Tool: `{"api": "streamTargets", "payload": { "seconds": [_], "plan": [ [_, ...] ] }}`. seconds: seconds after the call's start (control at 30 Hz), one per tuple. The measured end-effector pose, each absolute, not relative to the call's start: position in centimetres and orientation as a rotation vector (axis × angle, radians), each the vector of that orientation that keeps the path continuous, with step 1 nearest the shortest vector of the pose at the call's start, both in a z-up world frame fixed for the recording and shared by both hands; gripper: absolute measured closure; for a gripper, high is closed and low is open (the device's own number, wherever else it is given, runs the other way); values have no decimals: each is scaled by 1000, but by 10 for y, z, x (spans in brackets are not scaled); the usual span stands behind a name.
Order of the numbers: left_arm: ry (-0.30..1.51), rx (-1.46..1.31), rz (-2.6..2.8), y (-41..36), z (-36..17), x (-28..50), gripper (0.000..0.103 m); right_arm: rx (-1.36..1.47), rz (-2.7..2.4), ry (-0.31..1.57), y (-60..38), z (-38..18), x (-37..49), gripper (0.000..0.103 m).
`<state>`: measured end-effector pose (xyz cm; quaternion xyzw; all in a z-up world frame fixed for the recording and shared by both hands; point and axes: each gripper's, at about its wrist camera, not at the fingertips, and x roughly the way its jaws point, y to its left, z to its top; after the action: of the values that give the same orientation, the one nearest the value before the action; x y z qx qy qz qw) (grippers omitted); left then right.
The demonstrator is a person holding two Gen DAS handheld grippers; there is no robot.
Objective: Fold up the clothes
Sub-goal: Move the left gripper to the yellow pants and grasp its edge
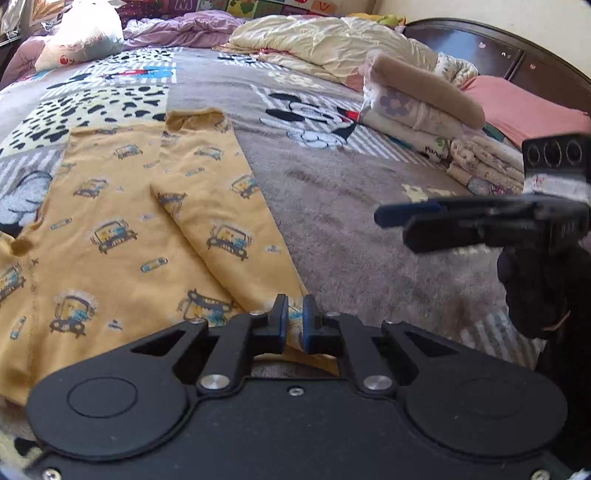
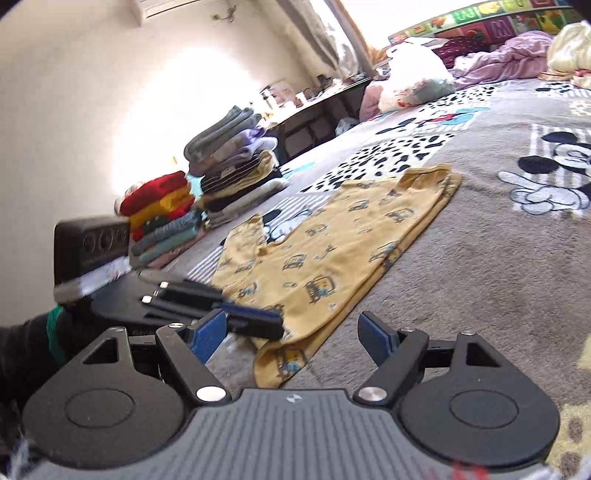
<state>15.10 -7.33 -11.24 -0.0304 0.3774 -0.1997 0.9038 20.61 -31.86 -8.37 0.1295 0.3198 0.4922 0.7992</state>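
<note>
A yellow garment (image 1: pixel 110 221) printed with little cars lies flat on the grey cartoon blanket (image 1: pixel 351 221), one sleeve folded over its body. At the bottom of the left wrist view my left gripper (image 1: pixel 295 319) is shut on the garment's near edge, with cloth pinched between the blue pads. The right wrist view shows that same gripper (image 2: pixel 271 326) side-on, clamped on the corner of the yellow garment (image 2: pixel 332 251). My right gripper (image 2: pixel 291 338) stands open just short of that corner, nothing between its fingers. It also shows over bare blanket at the right of the left view (image 1: pixel 397 225), held by a black-gloved hand (image 1: pixel 535 288).
Folded clothes are stacked at the bed's right (image 1: pixel 417 110) and in two piles along its far edge (image 2: pixel 229 162), (image 2: pixel 159 210). A cream quilt (image 1: pixel 332 40), a purple duvet (image 1: pixel 177 29), a white bag (image 1: pixel 81 33) and a pink pillow (image 1: pixel 524 107) lie near the dark headboard (image 1: pixel 480 48).
</note>
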Motion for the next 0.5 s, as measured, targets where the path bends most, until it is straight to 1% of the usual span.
{"api": "streamTargets", "payload": {
  "seconds": [0.03, 0.2, 0.3, 0.37, 0.47, 0.5],
  "plan": [
    [772, -52, -418, -75, -118, 150, 99, 295, 1032, 687, -319, -86, 209, 25],
    [719, -54, -441, -74, -100, 133, 99, 348, 1004, 665, -309, -93, 217, 29],
    [776, 9, -415, -84, -118, 129, 96, 351, 989, 664, -300, -95, 217, 29],
    [762, -33, -422, -78, -123, 129, 96, 384, 990, 676, -294, -99, 218, 30],
    [803, -128, -428, -63, -116, 134, 96, 457, 1000, 686, -287, -102, 214, 30],
    [801, -132, -422, -59, -111, 131, 94, 475, 997, 686, -286, -103, 211, 30]
  ]
}}
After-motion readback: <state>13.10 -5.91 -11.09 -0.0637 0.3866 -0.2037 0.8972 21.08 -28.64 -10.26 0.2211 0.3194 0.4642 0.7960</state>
